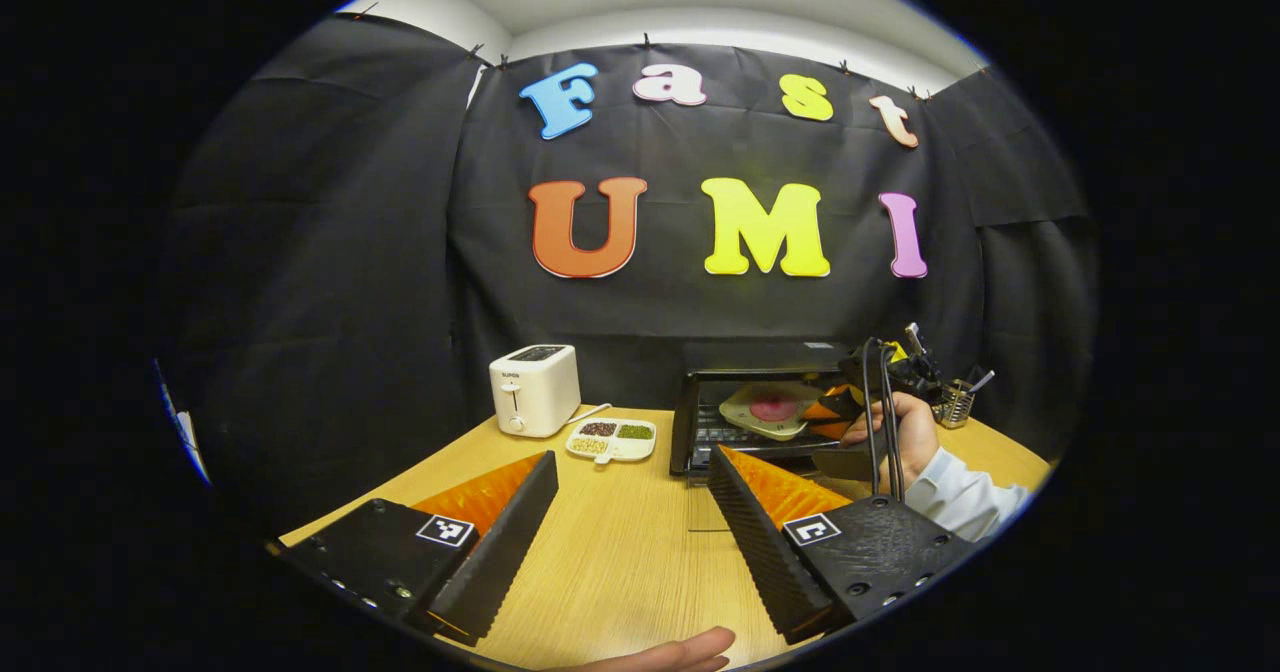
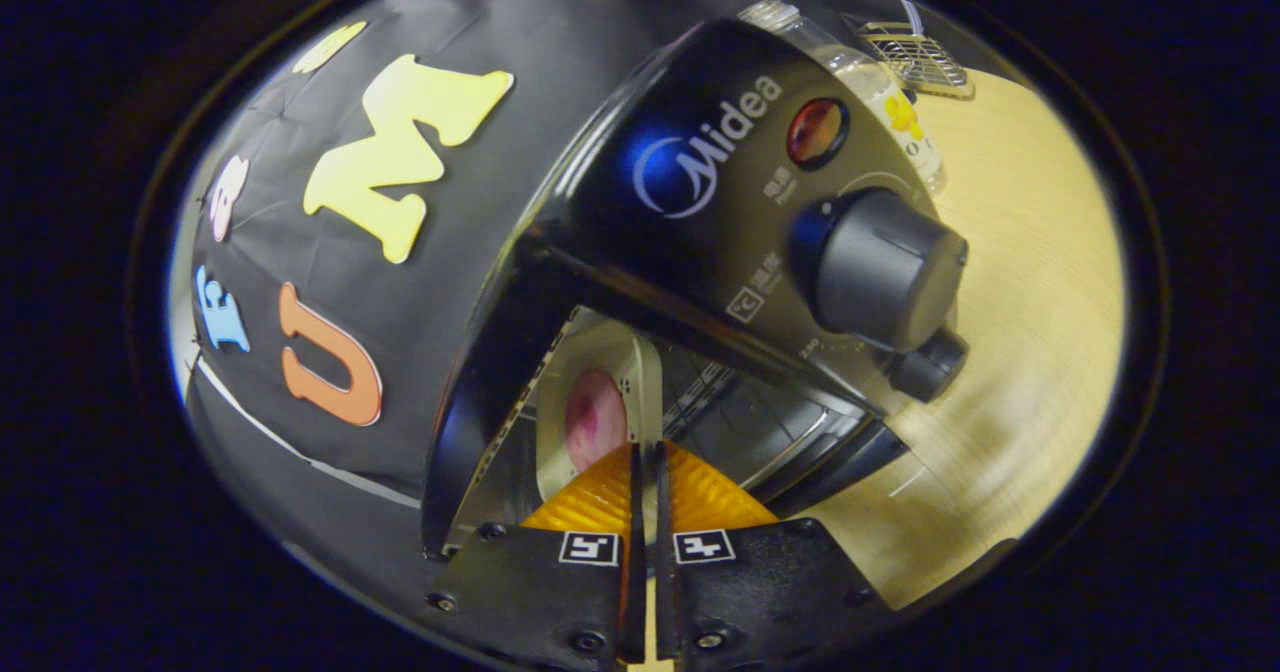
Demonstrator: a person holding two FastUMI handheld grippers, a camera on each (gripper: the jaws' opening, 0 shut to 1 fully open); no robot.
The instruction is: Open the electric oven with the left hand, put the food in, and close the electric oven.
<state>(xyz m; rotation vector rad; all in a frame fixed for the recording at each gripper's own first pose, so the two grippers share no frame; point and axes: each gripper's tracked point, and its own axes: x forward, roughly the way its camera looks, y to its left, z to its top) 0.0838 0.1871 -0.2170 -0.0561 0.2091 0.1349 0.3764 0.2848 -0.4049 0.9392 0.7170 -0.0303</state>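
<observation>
Between your right gripper's (image 2: 645, 452) fingers, which are pressing together on the rim of the pale plate (image 2: 640, 392), the pink food (image 2: 595, 417) is sitting inside the open electric oven (image 2: 700, 182). Your right gripper view is showing the oven's knobs (image 2: 880, 267) and red lamp up close; your left gripper view is showing the whole scene from farther back: the oven door (image 1: 730, 442) lying down, your hand (image 1: 895, 427) reaching in. Your left gripper's (image 1: 630, 512) fingers are standing wide apart over the wooden table (image 1: 620, 552), holding nothing. A white toaster (image 1: 535, 389) and a divided dish (image 1: 612, 440) are standing left of the oven.
</observation>
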